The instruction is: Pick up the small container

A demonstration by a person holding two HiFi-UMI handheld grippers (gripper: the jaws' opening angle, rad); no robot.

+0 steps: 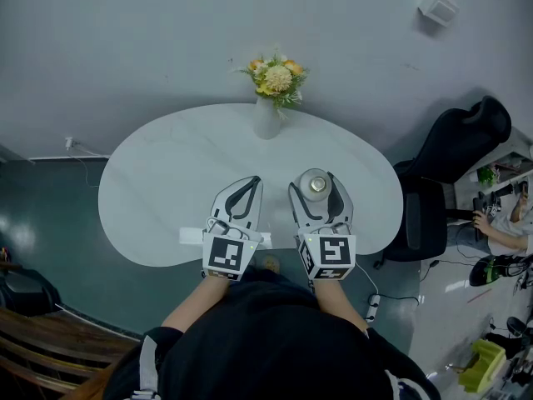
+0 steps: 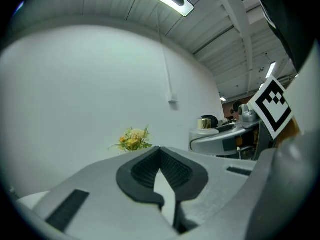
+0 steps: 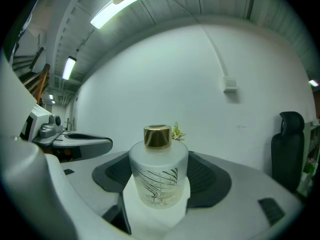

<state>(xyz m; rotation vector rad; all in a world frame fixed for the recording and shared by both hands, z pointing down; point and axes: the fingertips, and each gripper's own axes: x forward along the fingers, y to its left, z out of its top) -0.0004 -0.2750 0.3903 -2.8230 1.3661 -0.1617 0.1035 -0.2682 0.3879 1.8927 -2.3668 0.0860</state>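
The small container [image 1: 316,183] is a frosted glass bottle with a gold cap. It stands upright between the black pads of my right gripper [image 1: 316,185], over the near right part of the white table [image 1: 166,173]. In the right gripper view the container [image 3: 158,176] fills the gap, and the right gripper [image 3: 159,173] is shut on its sides. My left gripper [image 1: 252,182] is beside it on the left, shut, with its tips together and nothing between them [image 2: 160,151]. From the left gripper view the container [image 2: 205,123] shows at the right.
A white vase of yellow flowers [image 1: 268,115] stands at the table's far edge. A black office chair [image 1: 450,165] is close to the table's right end, with a seated person [image 1: 504,223] beyond it. A small white strip [image 1: 191,236] lies at the near edge.
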